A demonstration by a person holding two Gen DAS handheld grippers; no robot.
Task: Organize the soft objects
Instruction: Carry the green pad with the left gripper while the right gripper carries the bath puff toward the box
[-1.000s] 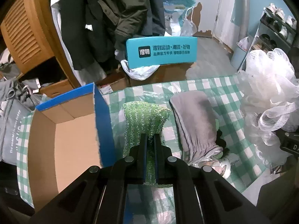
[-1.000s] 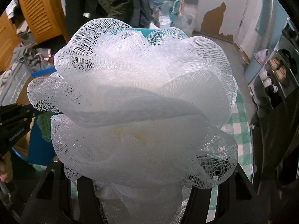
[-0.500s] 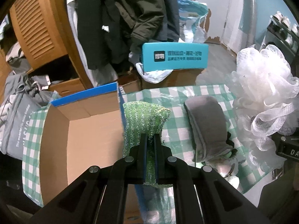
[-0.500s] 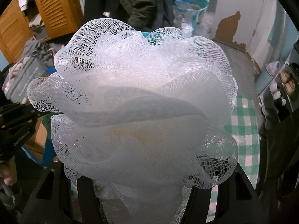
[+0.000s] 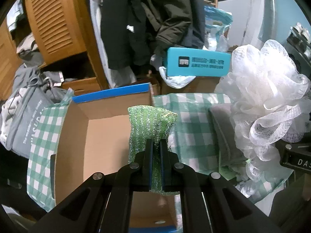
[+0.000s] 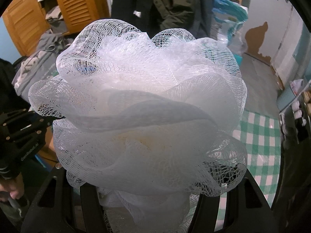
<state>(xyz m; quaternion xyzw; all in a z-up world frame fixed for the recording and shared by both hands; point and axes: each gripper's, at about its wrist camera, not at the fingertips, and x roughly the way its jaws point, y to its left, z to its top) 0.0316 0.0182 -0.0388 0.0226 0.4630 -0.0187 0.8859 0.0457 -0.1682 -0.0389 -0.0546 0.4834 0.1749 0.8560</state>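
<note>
My left gripper (image 5: pixel 156 145) is shut on a green mesh scrubbing cloth (image 5: pixel 149 124) and holds it above the right side of an open cardboard box (image 5: pixel 101 136) with blue edges. My right gripper is shut on a big white mesh bath pouf (image 6: pixel 147 112), which hides its fingertips and most of that view. The pouf also shows at the right of the left wrist view (image 5: pixel 266 104). A folded grey cloth (image 5: pixel 223 128) lies on the green checked tablecloth (image 5: pixel 194 120), partly behind the pouf.
A teal box (image 5: pixel 196 65) stands on cartons behind the table. Dark coats (image 5: pixel 155 19) hang at the back, beside a wooden louvred door (image 5: pixel 56 19). A grey bag (image 5: pixel 25 116) sits left of the table. The left gripper's body (image 6: pixel 21 134) shows at the right wrist view's left edge.
My left gripper has carried the green cloth leftward, from over the tablecloth to over the box. The pouf has come closer on the right, now covering part of the grey cloth.
</note>
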